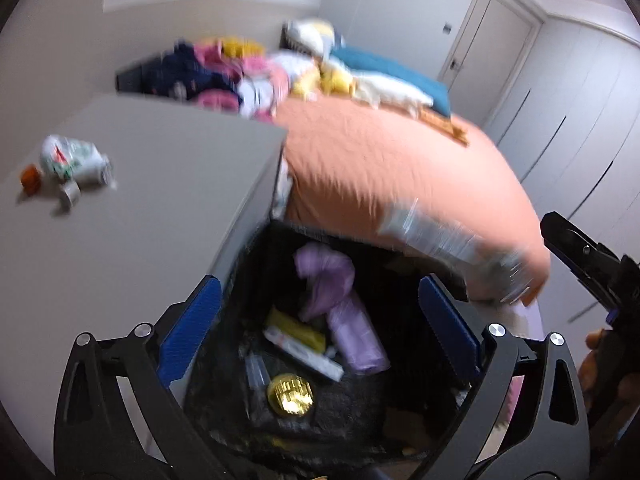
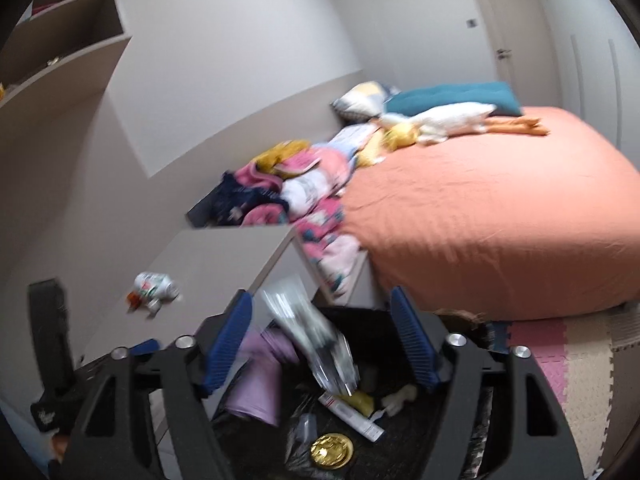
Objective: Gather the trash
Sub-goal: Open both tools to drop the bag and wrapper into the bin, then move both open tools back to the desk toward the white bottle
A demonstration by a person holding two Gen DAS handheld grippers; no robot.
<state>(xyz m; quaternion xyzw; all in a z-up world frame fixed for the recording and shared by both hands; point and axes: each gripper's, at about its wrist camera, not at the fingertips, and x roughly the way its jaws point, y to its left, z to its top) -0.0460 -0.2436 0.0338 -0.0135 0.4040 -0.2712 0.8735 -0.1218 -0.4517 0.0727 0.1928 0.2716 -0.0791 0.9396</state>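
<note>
A black trash bin [image 1: 248, 264] stands between a grey table and the bed, holding purple bags [image 1: 344, 320], a yellow packet, a white tube and a gold lid [image 1: 290, 394]. My left gripper [image 1: 320, 320] is open and empty above the bin. A clear crinkled plastic wrapper [image 2: 312, 336] is in mid-air between the fingers of my open right gripper [image 2: 324, 344], over the bin [image 2: 400, 432]; it shows blurred in the left wrist view [image 1: 452, 244]. A crumpled white wrapper [image 1: 72, 160], an orange cap [image 1: 31, 178] and a small white cup [image 1: 70, 194] lie on the table [image 1: 160, 200].
An orange bed [image 2: 500, 208] with piled clothes [image 2: 288, 184], pillows and a teal cushion lies right of the bin. Foam floor mats [image 2: 560, 352] lie at the right. Wardrobe doors and a room door [image 1: 492, 36] are behind. Shelves [image 2: 60, 40] stand upper left.
</note>
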